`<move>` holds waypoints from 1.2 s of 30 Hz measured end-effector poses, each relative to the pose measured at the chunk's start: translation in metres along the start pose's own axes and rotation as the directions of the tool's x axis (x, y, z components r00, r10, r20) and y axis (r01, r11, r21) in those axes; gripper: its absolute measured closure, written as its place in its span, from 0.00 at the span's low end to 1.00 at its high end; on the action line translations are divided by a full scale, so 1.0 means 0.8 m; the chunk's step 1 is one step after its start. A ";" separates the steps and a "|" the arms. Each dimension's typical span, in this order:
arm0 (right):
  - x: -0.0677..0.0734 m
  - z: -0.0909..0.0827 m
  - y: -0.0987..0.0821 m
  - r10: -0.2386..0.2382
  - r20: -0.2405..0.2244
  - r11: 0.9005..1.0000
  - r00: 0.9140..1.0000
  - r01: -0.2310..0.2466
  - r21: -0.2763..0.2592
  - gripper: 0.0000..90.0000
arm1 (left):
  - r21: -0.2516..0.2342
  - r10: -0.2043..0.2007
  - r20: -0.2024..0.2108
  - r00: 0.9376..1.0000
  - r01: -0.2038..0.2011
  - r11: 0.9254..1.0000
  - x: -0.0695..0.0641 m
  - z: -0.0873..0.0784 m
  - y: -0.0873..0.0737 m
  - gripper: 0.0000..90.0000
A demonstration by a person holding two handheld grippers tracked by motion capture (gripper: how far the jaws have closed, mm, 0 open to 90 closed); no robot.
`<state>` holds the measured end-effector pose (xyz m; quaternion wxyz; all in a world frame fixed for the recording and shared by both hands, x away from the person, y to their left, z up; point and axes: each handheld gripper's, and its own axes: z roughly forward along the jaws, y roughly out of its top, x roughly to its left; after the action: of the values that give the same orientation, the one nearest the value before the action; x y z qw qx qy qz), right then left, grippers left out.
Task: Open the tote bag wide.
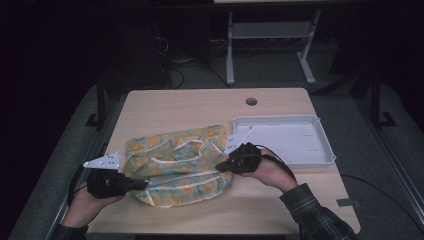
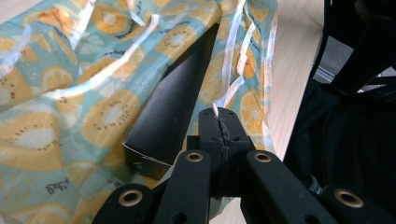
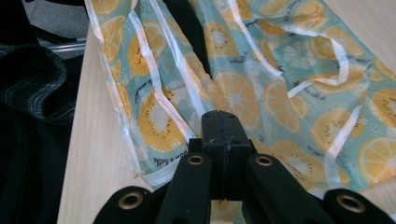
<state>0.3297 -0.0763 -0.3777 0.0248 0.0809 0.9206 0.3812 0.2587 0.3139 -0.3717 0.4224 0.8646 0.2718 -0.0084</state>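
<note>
I see a light wooden table (image 1: 175,102) in a dark room, white tray (image 1: 320,157) at right. Both my grippers, left (image 1: 142,185) and right (image 1: 220,166), clamp the crumpled citrus-print cloth (image 1: 180,150).

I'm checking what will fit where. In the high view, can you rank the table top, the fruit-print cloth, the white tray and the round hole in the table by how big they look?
Largest to smallest:
1. table top
2. fruit-print cloth
3. white tray, close to the cloth, slightly smaller as it looks
4. round hole
</note>
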 end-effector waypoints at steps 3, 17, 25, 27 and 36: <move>0.006 -0.001 -0.002 -0.001 -0.008 1.000 1.000 0.001 0.001 1.00 | 0.000 -0.001 0.007 1.000 0.001 1.000 -0.004 0.001 -0.002 1.00; 0.038 0.004 -0.014 -0.013 -0.053 0.999 0.999 0.015 0.041 1.00 | 0.043 -0.002 0.040 0.999 0.001 0.999 -0.014 0.010 -0.018 1.00; 0.054 0.014 -0.027 -0.012 -0.071 0.997 0.997 0.018 0.075 1.00 | 0.085 -0.006 0.062 0.998 0.001 0.996 -0.021 0.020 -0.029 1.00; 0.057 0.018 -0.031 -0.010 -0.078 0.996 0.997 0.017 0.086 1.00 | 0.101 -0.004 0.064 0.998 -0.003 0.995 -0.022 0.024 -0.031 1.00; 0.062 0.044 -0.042 -0.013 -0.099 0.987 0.995 0.029 0.158 0.99 | 0.206 -0.010 0.054 0.999 -0.001 0.979 -0.021 0.049 -0.041 0.99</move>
<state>0.2798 -0.0669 -0.4252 -0.0227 0.0542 0.9491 0.3095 0.2369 0.2933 -0.4170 0.3381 0.9025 0.2597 -0.0610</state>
